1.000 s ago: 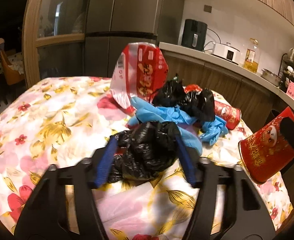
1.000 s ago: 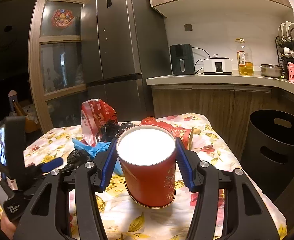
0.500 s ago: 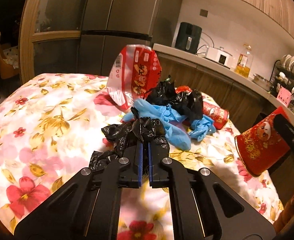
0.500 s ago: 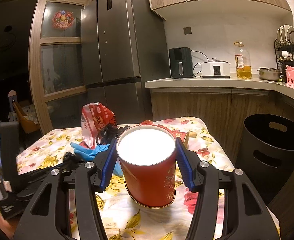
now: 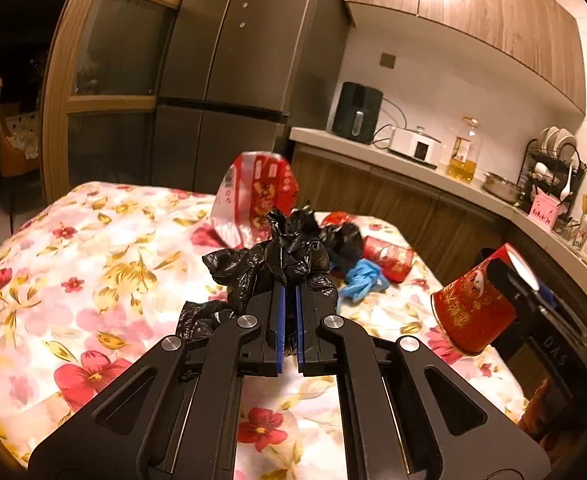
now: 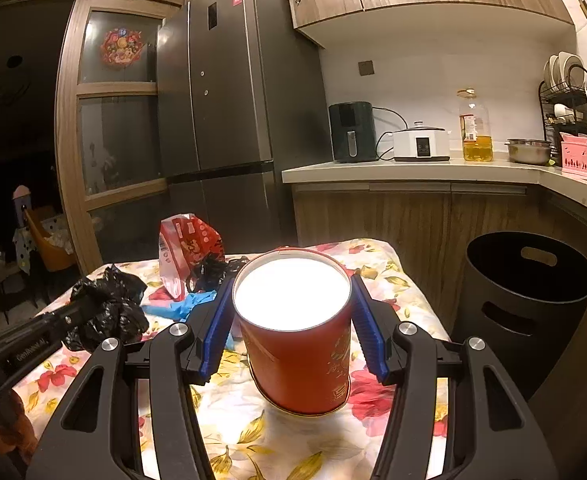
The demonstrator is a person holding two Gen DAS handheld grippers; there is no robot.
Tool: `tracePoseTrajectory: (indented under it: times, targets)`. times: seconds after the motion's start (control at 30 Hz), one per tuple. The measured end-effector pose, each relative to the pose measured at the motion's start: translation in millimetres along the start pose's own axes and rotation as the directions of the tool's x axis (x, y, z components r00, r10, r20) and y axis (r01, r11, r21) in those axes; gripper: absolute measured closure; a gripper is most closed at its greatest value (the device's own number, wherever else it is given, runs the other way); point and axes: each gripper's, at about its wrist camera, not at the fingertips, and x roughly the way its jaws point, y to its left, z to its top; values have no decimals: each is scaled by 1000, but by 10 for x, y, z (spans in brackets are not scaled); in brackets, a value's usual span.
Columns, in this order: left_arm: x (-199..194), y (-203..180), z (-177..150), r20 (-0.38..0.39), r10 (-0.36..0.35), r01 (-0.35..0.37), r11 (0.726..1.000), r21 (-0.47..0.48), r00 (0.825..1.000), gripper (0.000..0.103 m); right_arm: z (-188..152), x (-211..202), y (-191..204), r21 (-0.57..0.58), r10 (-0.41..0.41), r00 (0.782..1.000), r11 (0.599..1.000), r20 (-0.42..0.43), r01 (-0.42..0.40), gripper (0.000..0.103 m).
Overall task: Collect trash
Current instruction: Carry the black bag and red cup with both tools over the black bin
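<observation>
- Kitchen at night, dim warm light: a floral-clothed table [image 5: 73, 272] stands before a dark fridge [image 6: 229, 92], with a counter [image 6: 413, 170] running off toward 3 o'clock.
- At 9 o'clock of the pile, the left gripper [image 5: 289, 292] is clenched tight on a crumpled black bag [image 5: 277, 260], which looks lifted clear of the cloth; one loose tail hangs low at its 7 o'clock.
- At 12 o'clock behind it, a red snack wrapper [image 5: 259, 196] stands up, with another black bag [image 5: 343, 240], a blue glove [image 5: 363, 278] and a fallen red can [image 5: 389, 258] heaped just beside it.
- Toward 3 o'clock, the right gripper [image 6: 291, 316] has its pads pressed on both sides of a red cup [image 6: 299, 340], grasping it; the cup is tilted, its rim toward the camera.
- At 3 o'clock beyond the table edge waits a black bin [image 6: 529, 284], open-topped and well apart from both loads.
- Risk, as I judge it: the bag is thin and slippery, held by a small pinch, so a quick swing could let it slide out or snag its tail on the pile.
- The cup is round and soft-walled; a harder squeeze could crush it, a looser one drop it short of the bin.
</observation>
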Motion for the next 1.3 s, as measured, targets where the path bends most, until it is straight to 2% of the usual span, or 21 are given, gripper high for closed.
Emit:
tracePoseTrajectory:
  times: [0.37,0.83,1.13,1.3]
  targets:
    - [-158,-358,182,63,-81,79,996,39,995,100,108,-205,-233,10,-37,998,999,46,37,48]
    - [7,-843,275,62,-182,175,979,100,981,100,217,-301,-597,26,-103,992,994,77,102,48]
    - [236,-1281,323,45,-272,263,954,144,961,100,321,-326,-932,42,-169,981,985,98,166,48]
    - [396,-1602,370,32,-330,321,934,160,943,100,431,-328,-1213,60,-232,965,972,118,226,48]
